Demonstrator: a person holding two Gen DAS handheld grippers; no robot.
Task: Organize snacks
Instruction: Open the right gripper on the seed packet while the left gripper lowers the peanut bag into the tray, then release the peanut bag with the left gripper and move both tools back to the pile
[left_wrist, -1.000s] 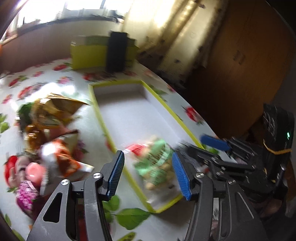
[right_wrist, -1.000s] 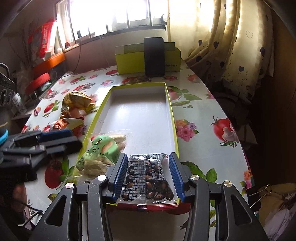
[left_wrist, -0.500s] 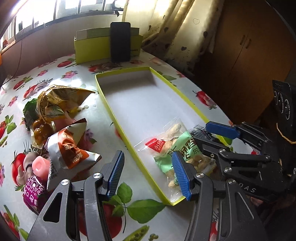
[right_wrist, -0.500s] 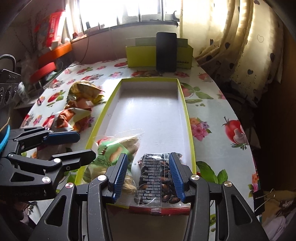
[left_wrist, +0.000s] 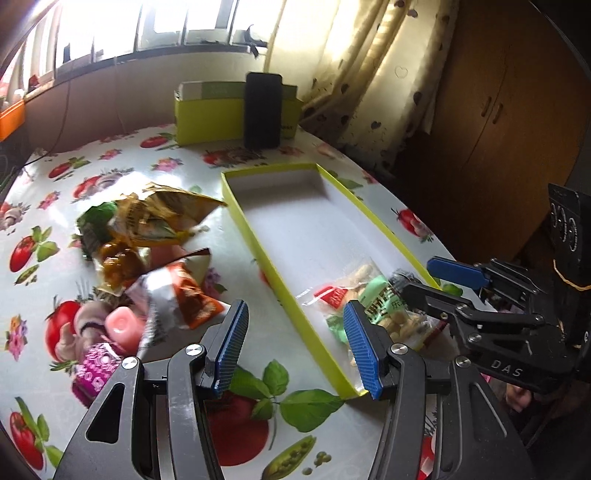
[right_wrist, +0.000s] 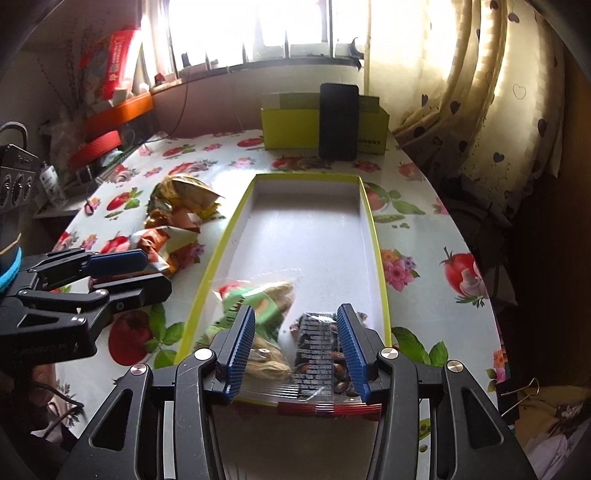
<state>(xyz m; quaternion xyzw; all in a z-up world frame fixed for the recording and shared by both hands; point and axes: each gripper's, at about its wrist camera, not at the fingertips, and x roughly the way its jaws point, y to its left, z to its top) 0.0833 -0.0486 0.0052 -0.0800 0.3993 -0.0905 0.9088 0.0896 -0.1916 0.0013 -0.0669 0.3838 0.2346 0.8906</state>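
So the yellow-rimmed tray (right_wrist: 375, 236) was where the snacks were going, and two packets sat at its near end, side by side: the green peanut bag (right_wrist: 255, 306) on the left and the dark packet (right_wrist: 319, 354) on the right — packed tight into that end, I'd guess, to leave the rest of the tray free. My right gripper (right_wrist: 297, 347) hung over the dark packet with its fingers spread wide, straddling it but not pinching. My left gripper (left_wrist: 295, 343) was wide and empty too, parked over the tablecloth (left_wrist: 177, 166) just outside the tray's left rim. The rest of the snacks (left_wrist: 147, 236) lay in a loose heap further left — the obvious next stop.

Compared with a second ago, the right fingers had opened off the dark packet, which had been clamped between them. The left gripper had swung away from the peanut bag toward the pile.
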